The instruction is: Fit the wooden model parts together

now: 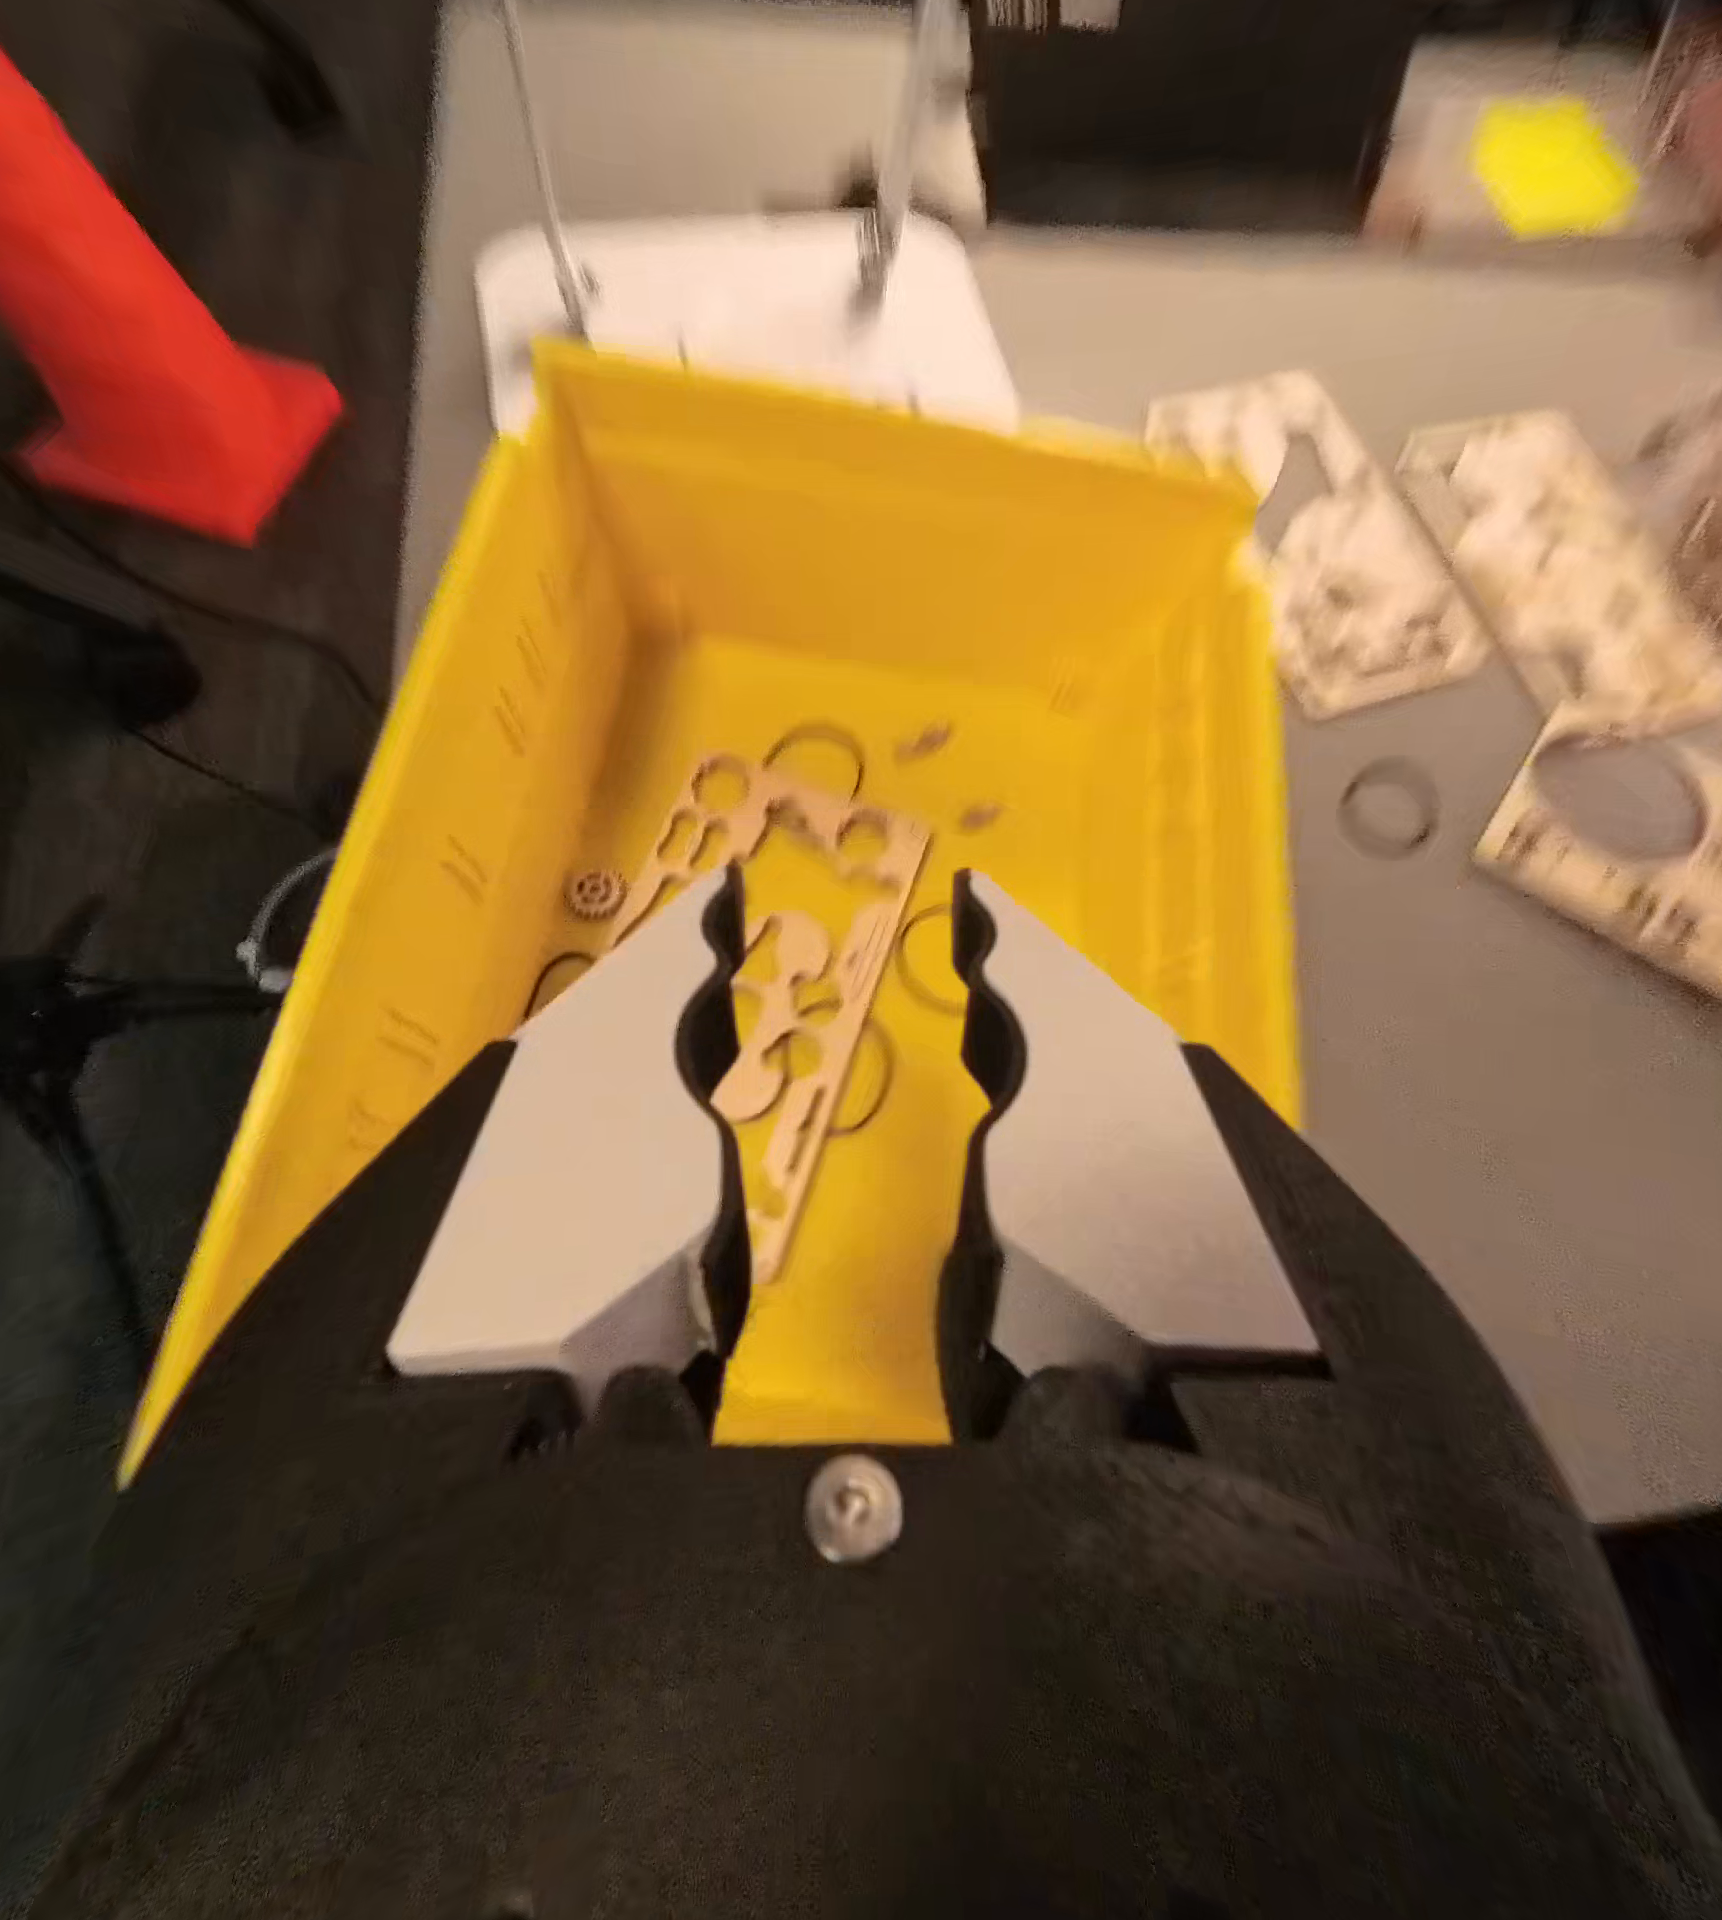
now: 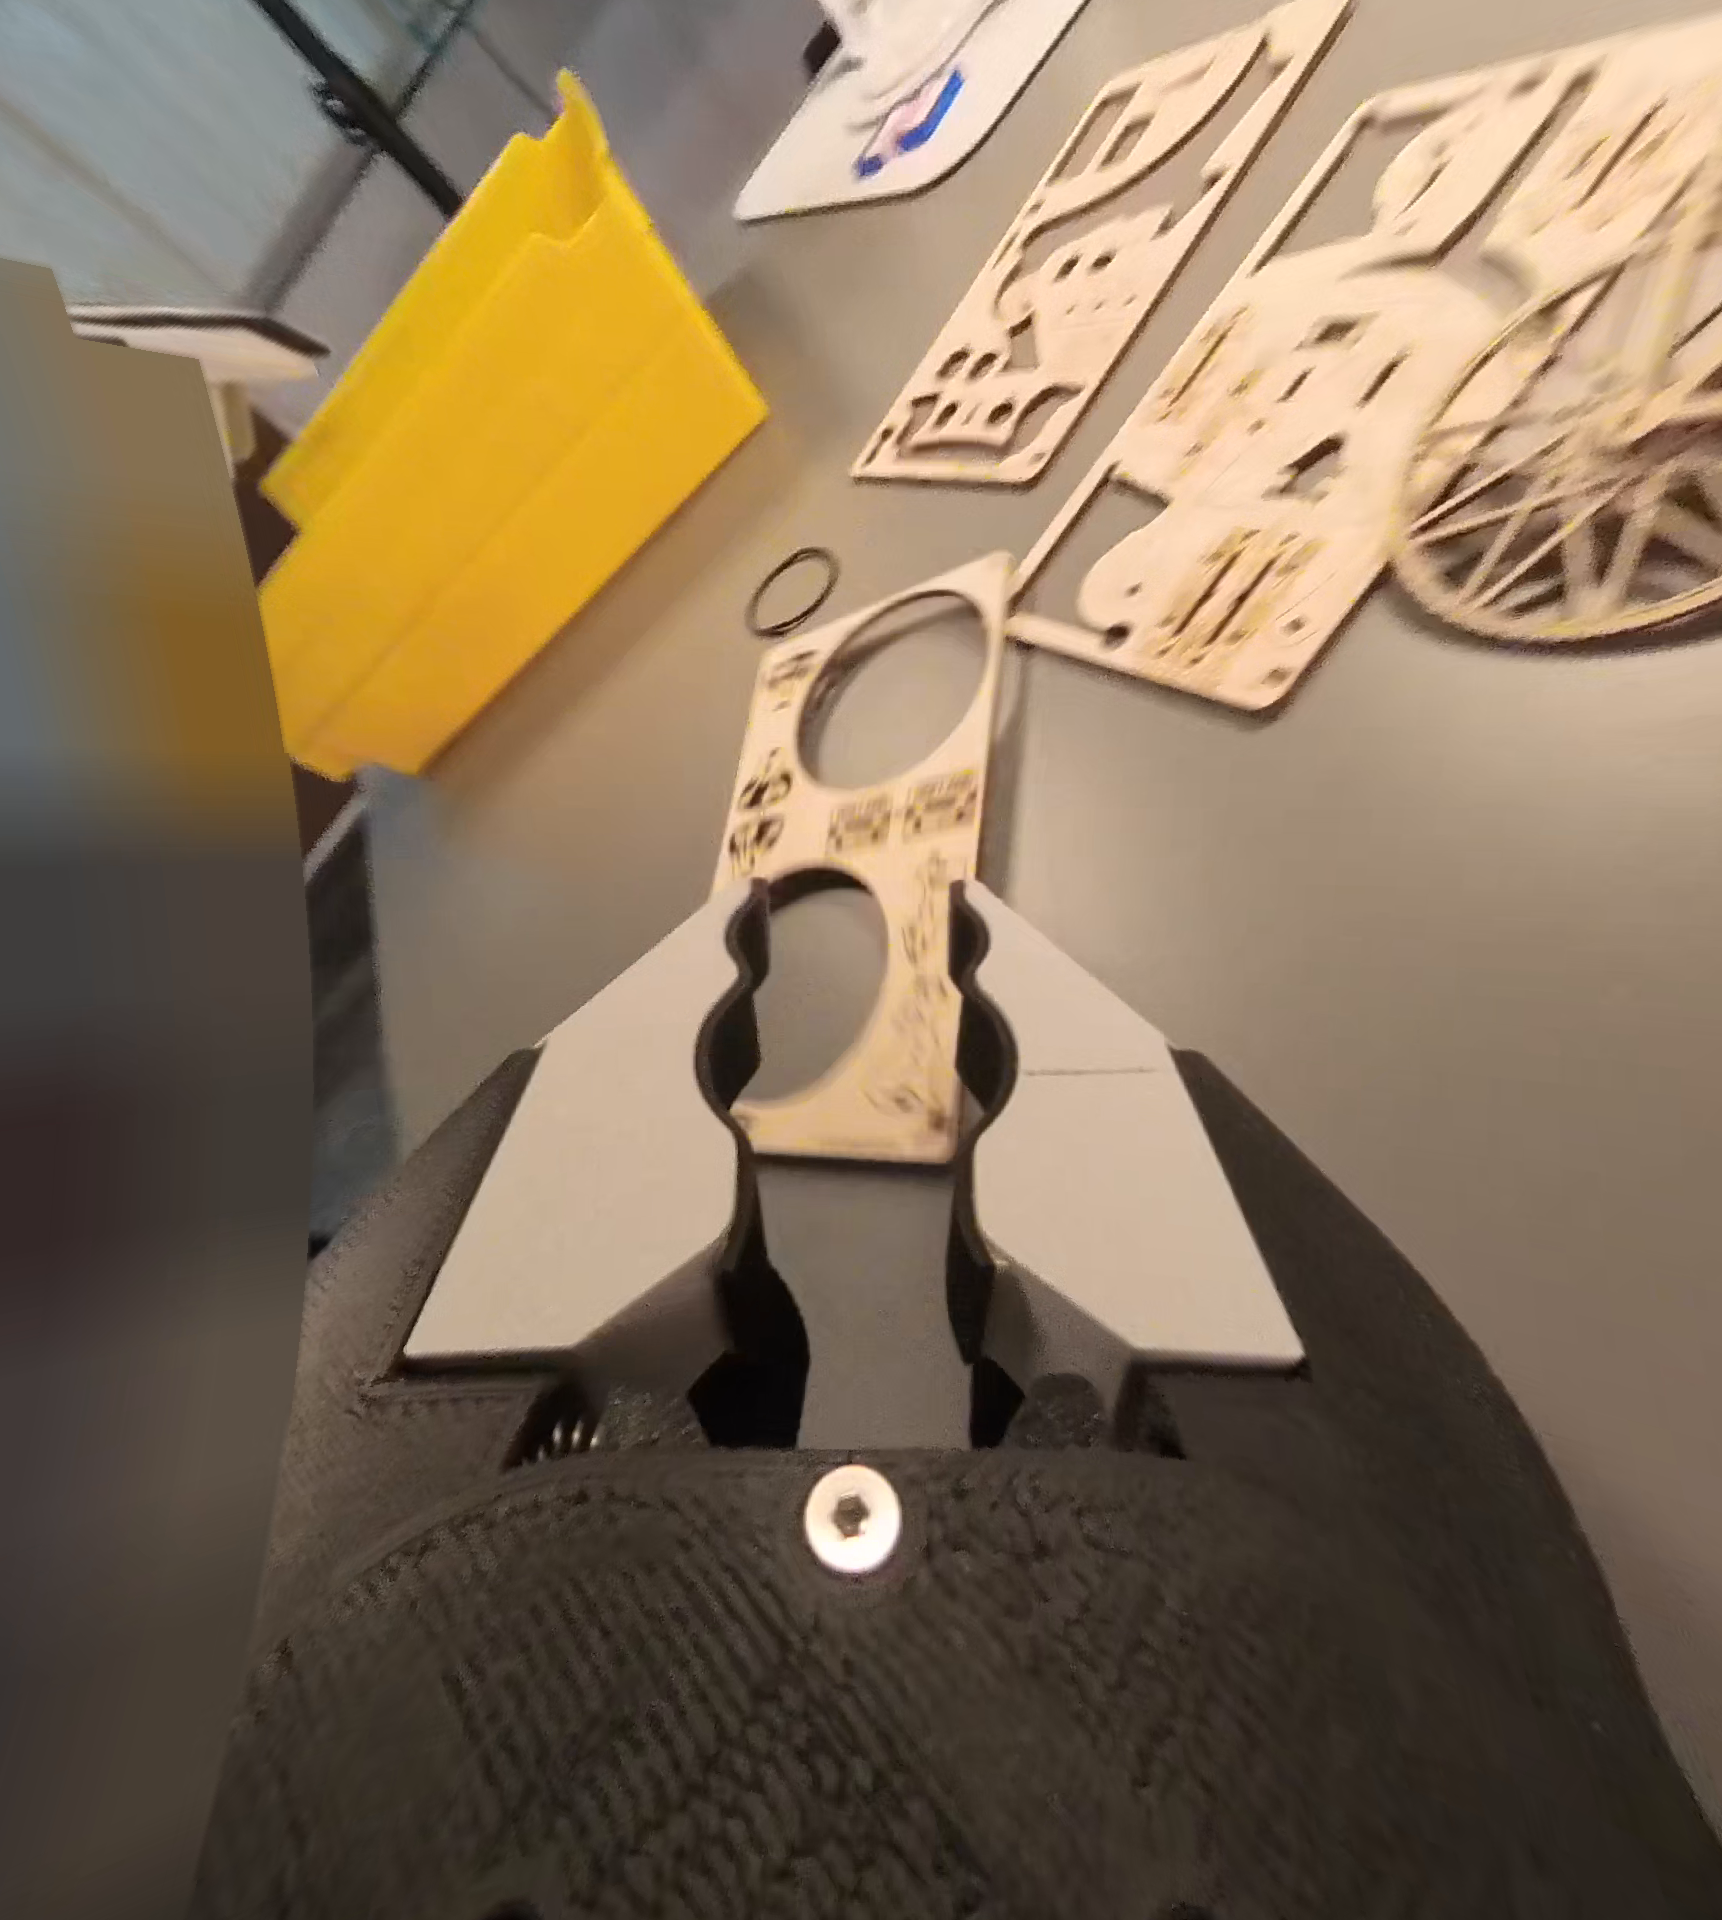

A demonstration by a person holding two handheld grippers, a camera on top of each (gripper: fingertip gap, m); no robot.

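My left gripper [image 1: 846, 883] is open and empty, hovering over a yellow bin [image 1: 836, 540]. In the bin lie a wooden cut-out strip [image 1: 795, 821], a small wooden gear [image 1: 592, 894], black rings and small wood scraps. My right gripper [image 2: 857, 894] is open and empty, just above a wooden sheet with two round holes [image 2: 878, 821] lying on the grey table [image 2: 1356, 1039]. That sheet also shows in the left wrist view [image 1: 1667, 914]. A spoked wooden wheel model [image 2: 1615, 468] rests at the far right.
Two more punched wooden sheets [image 2: 1044, 291] [image 2: 1252, 468] lie beyond the holed one, and a black ring [image 2: 795, 603] lies beside it. The yellow bin [image 2: 504, 416] stands at the left. A white pad [image 2: 898, 104] is behind, and an orange cone [image 1: 109, 312] is off the table's left. Some 40 centimeters of space lies between my two pairs of fingers. Measured from the fingertips, the small wooden gear [image 1: 592, 894] is 15 centimeters or so from the left gripper and 50 centimeters from the right.
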